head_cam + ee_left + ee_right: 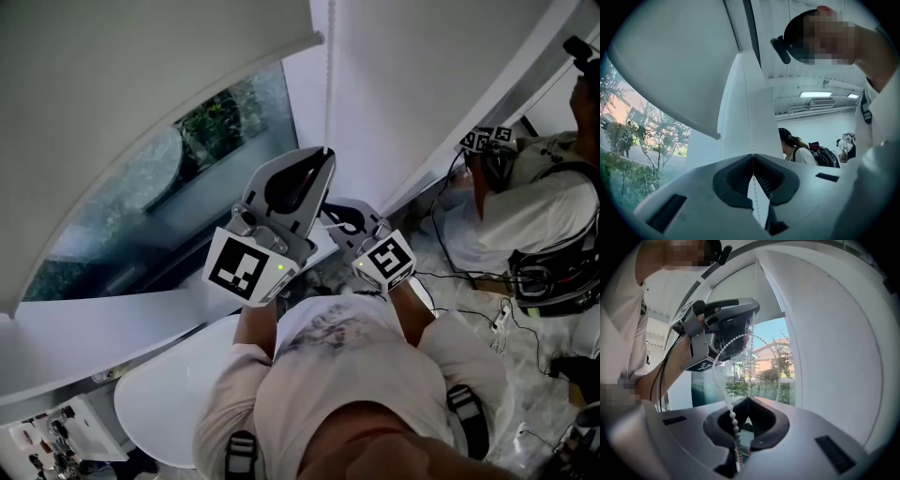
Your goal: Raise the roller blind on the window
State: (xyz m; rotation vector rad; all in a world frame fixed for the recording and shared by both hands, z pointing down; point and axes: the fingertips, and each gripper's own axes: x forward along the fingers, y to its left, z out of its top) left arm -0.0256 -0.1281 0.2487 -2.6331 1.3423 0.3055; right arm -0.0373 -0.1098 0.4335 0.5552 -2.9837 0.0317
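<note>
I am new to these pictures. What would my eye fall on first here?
The roller blind, partly raised, fills the upper left of the head view, with trees showing through the window under it. At the middle, the left claw is shut on the white bead chain beside the window, and the right claw grips the same chain just below.

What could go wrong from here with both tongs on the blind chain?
1. A slack loop of bead chain hangs from the left tongs into the hollow of the right tongs; it may snag on a pull.
2. Both tongs pinch only at their tips, so beads could slip and the roller blind not rise.
</note>
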